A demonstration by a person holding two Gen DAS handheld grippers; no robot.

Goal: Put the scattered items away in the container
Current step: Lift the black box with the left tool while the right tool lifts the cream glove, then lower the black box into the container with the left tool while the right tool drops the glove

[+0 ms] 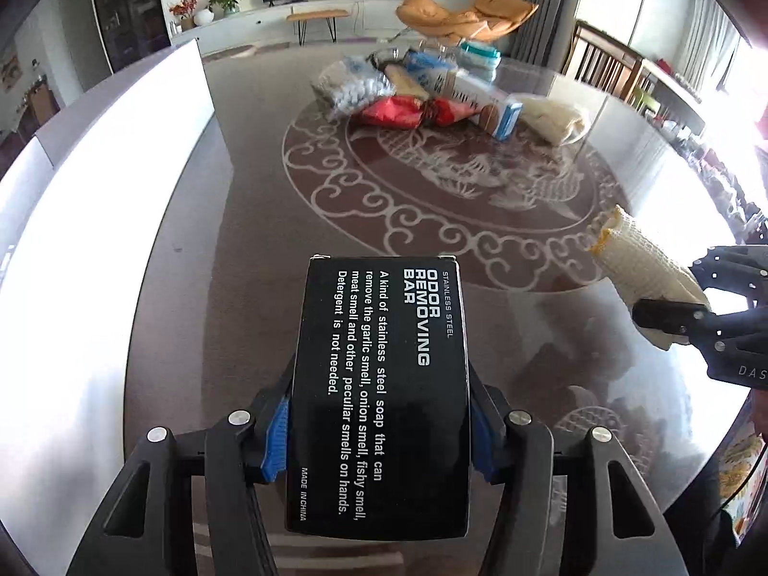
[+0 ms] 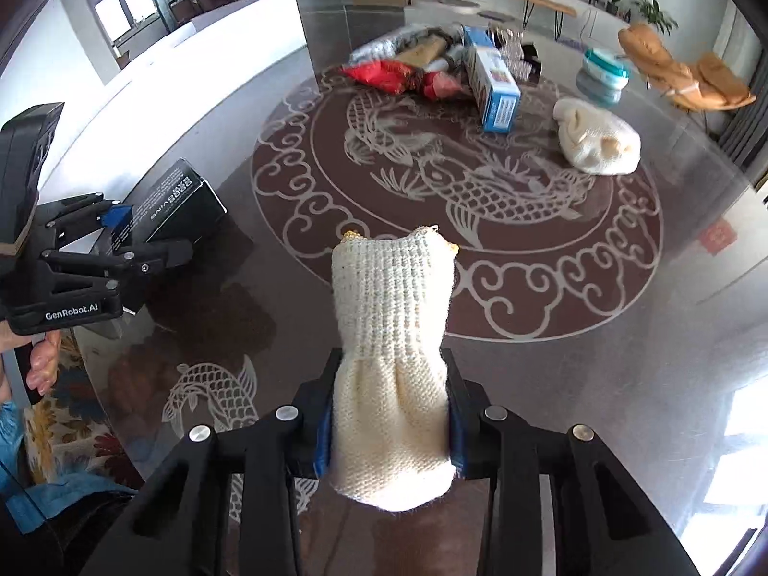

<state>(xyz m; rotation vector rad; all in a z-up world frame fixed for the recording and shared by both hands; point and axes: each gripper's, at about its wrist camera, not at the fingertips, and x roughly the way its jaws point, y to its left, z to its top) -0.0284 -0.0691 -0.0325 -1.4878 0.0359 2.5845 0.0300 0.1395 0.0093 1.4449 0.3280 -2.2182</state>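
Note:
My left gripper (image 1: 379,437) is shut on a black "Odor Removing Bar" box (image 1: 384,384) and holds it above the glossy round table (image 1: 230,336). The box also shows in the right wrist view (image 2: 177,201). My right gripper (image 2: 389,417) is shut on a cream knitted glove (image 2: 393,336), which also shows at the right of the left wrist view (image 1: 638,264). A white container (image 1: 105,182) stands at the left, its wall just left of the box. A pile of scattered items (image 1: 422,91) lies at the far side of the table.
The pile holds red packets (image 2: 384,74), a blue and white carton (image 2: 494,84) and clear bags. A second cream knitted item (image 2: 597,137) and a teal pack (image 2: 602,74) lie to the right. The table bears a dragon emblem (image 2: 456,182). Orange chairs stand beyond.

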